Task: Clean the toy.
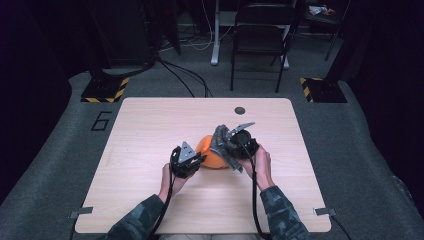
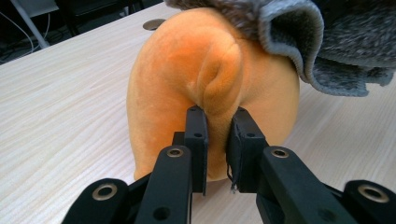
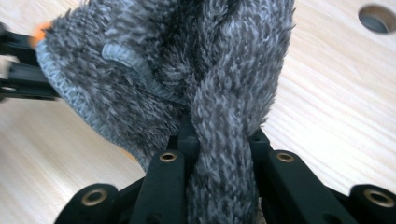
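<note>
wiping the orange plush toy with a grey fuzzy cloth, mid-frame on the surface.
left tongs [image 2: 217, 140] clamped on a fold of the plush toy [image 2: 187, 74]; right tongs [image 3: 217, 154] clamped on the cloth [image 3: 177, 65], draped over its top. next, probably: drag the cloth across while the left steadies.

Large "6" marked on grey floor [image 1: 101, 121] left of table [image 1: 150, 125]

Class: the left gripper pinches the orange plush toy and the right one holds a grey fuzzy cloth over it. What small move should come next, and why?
Probably draw the right gripper across so the grey cloth wipes over the orange plush toy. The cloth is bunched tightly in its jaws and already overlaps the toy's top, while the left gripper pinches a fold of plush, steadying it on the table.
</note>
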`<state>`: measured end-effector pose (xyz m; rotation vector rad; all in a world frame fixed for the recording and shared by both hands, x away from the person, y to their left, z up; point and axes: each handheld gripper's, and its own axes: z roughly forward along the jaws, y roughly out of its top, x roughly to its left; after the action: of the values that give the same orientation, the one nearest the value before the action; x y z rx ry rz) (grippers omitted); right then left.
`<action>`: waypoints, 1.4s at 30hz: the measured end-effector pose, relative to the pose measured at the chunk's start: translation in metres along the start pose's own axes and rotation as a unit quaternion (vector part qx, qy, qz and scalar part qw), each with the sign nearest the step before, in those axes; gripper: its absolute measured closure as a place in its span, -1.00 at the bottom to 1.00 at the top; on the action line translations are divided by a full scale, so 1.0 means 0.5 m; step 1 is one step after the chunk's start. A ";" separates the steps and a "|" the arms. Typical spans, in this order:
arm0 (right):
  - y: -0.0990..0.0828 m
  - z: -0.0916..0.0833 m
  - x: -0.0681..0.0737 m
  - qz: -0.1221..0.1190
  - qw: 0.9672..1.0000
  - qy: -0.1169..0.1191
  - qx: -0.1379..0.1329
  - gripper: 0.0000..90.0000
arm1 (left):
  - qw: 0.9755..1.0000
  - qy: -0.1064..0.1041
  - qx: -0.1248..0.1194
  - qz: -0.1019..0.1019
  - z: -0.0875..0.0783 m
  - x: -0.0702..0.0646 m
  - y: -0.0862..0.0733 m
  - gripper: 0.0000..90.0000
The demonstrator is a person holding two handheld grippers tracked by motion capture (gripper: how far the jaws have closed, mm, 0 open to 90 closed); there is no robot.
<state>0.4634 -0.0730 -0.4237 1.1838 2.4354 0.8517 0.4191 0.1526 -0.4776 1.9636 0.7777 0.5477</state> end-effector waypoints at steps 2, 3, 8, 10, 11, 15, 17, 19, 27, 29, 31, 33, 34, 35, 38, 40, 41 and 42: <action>-0.009 0.007 -0.011 0.009 1.000 -0.003 0.008 0.67 | 1.000 -0.001 0.000 0.002 0.001 0.000 0.001 0.75; -0.012 0.009 -0.017 0.014 1.000 -0.002 0.012 0.67 | 1.000 -0.002 0.000 0.001 0.001 0.000 0.001 0.75; -0.028 0.028 -0.042 0.038 0.999 -0.009 0.033 0.67 | 1.000 -0.007 0.000 -0.002 0.001 0.003 -0.001 0.73; -0.042 0.044 -0.052 0.043 0.998 -0.016 0.048 0.67 | 1.000 -0.007 0.000 -0.001 0.001 0.002 -0.001 0.72; -0.042 0.044 -0.052 0.043 0.998 -0.016 0.048 0.67 | 1.000 -0.006 0.000 0.000 0.001 0.001 -0.001 0.72; -0.058 0.072 -0.063 0.057 0.996 -0.020 0.071 0.66 | 1.000 -0.007 -0.001 0.000 0.003 0.003 -0.002 0.72; -0.061 0.078 -0.065 0.060 0.995 -0.020 0.079 0.66 | 1.000 -0.006 -0.004 -0.002 0.003 0.003 -0.002 0.72; -0.074 0.101 -0.073 0.061 0.992 -0.018 0.104 0.66 | 1.000 -0.008 -0.002 -0.002 0.002 0.003 -0.002 0.71; -0.048 0.044 -0.075 0.060 0.996 -0.028 0.068 0.66 | 1.000 -0.008 -0.005 -0.009 0.002 0.005 -0.004 0.71; -0.030 0.013 -0.071 0.058 0.997 -0.017 0.043 0.66 | 1.000 -0.008 -0.004 -0.008 0.002 0.005 -0.003 0.71; -0.010 -0.021 -0.054 0.044 0.999 -0.003 0.007 0.66 | 1.000 -0.007 -0.005 -0.007 0.001 0.003 -0.003 0.71; 0.005 -0.045 -0.032 0.034 0.999 0.005 -0.021 0.66 | 1.000 -0.009 -0.002 -0.003 0.000 0.001 -0.002 0.70; 0.014 -0.057 -0.015 0.019 0.999 0.013 -0.039 0.66 | 1.000 -0.009 -0.002 -0.003 0.000 0.001 -0.002 0.70; 0.018 -0.064 -0.004 0.014 0.999 0.018 -0.044 0.66 | 1.000 -0.008 -0.003 -0.003 0.001 0.000 -0.002 0.70; 0.029 -0.068 0.030 -0.010 0.998 0.027 -0.059 0.66 | 1.000 -0.010 -0.005 -0.004 0.002 0.001 -0.002 0.70; 0.029 -0.055 0.039 -0.019 0.998 0.028 -0.052 0.66 | 1.000 -0.009 -0.003 -0.003 0.001 0.002 -0.003 0.70; 0.027 -0.047 0.040 -0.018 0.999 0.027 -0.042 0.66 | 1.000 -0.010 -0.002 -0.005 0.001 0.002 -0.003 0.70; 0.024 -0.036 0.038 -0.018 0.999 0.024 -0.038 0.66 | 1.000 -0.010 -0.001 -0.001 0.000 0.002 -0.003 0.70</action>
<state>0.4498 -0.0589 -0.4023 1.1009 2.4315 0.9626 0.4195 0.1540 -0.4790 1.9632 0.7674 0.5273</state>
